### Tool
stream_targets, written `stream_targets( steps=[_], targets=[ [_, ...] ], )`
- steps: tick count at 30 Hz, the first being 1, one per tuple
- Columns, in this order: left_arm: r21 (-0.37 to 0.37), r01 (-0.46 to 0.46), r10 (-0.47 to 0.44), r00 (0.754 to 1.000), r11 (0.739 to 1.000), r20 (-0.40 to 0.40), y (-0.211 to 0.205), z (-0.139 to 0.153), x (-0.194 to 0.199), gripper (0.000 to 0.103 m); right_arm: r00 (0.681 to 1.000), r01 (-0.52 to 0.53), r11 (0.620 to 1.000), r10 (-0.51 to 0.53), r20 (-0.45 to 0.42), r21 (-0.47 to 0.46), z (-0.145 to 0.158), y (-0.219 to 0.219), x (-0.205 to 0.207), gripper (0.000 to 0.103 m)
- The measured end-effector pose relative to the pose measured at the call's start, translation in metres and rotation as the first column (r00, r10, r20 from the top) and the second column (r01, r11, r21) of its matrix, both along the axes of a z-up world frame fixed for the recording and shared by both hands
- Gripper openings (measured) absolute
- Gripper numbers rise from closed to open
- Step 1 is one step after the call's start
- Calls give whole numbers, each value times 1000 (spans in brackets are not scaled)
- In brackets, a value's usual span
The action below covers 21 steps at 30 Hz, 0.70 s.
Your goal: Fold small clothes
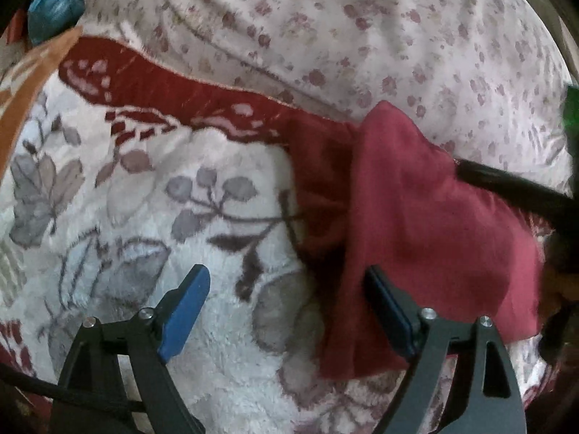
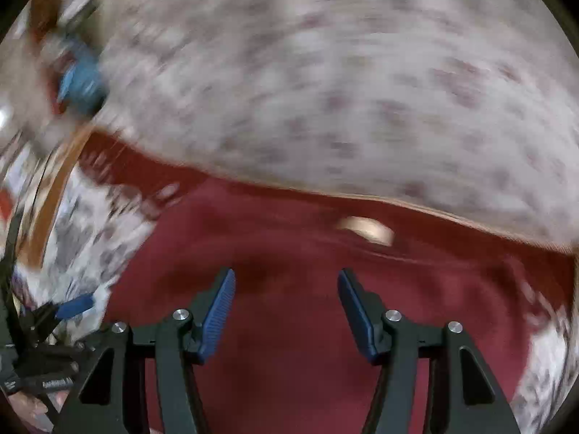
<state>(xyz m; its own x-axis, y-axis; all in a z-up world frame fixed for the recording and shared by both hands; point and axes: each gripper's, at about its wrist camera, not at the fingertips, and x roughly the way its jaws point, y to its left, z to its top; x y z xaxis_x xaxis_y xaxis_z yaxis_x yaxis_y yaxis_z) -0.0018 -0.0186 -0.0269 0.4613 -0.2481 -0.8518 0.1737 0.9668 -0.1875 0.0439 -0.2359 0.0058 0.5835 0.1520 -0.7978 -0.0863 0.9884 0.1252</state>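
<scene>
So the left gripper has its jaws spread wide with nothing between them. Its blue pads hang over a fluffy white blanket with grey leaf shapes on it. The maroon cloth sits off to the right of that gripper: the right-hand finger overlaps the cloth's left edge in the view, but I honestly can't tell if it's touching or just hovering above it. The cloth runs up and away from the fingers toward a dark red band in the blanket's pattern, and past that there's a pale sheet with little pink flowers. Over at the cloth's far right edge something black pokes in, too cut off to say what part it is.

The right gripper is a lot blurrier. Its jaws are partway apart and nothing is pinched between the pads. The maroon cloth is right under and in front of it, filling the whole bottom middle of the view and showing through the gap between the fingers. There's a small pale patch on the cloth further out, too smeared to tell what it is. Beyond the cloth is the same flowery sheet, with the white blanket off to the left.
</scene>
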Motion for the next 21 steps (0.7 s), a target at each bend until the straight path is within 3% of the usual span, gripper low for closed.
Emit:
stream_targets(
  steps=[3, 9, 13, 18, 21],
  targets=[
    [2, 0, 0, 1000, 1000, -14, -1, -5, 4, 87, 998, -63, 995, 61, -21, -75, -19, 46, 26, 59],
    [1, 1, -1, 1000, 1000, -31, -3, -10, 11, 87, 997, -38, 998, 34, -66, -55, -62, 75, 83, 56],
    [-7, 6, -6, 999, 1000, -40, -2, -10, 12, 87, 997, -29, 999, 27, -73, -27, -56, 69, 78, 57],
    [-8, 10, -10, 1000, 1000, -30, -2, -10, 12, 87, 996, -28, 994, 36, -80, 105, -27, 59, 62, 58],
    [-10, 8, -9, 1000, 1000, -29, -1, -10, 12, 87, 994, -56, 994, 65, -93, 96, -26, 70, 61, 65]
  ],
)
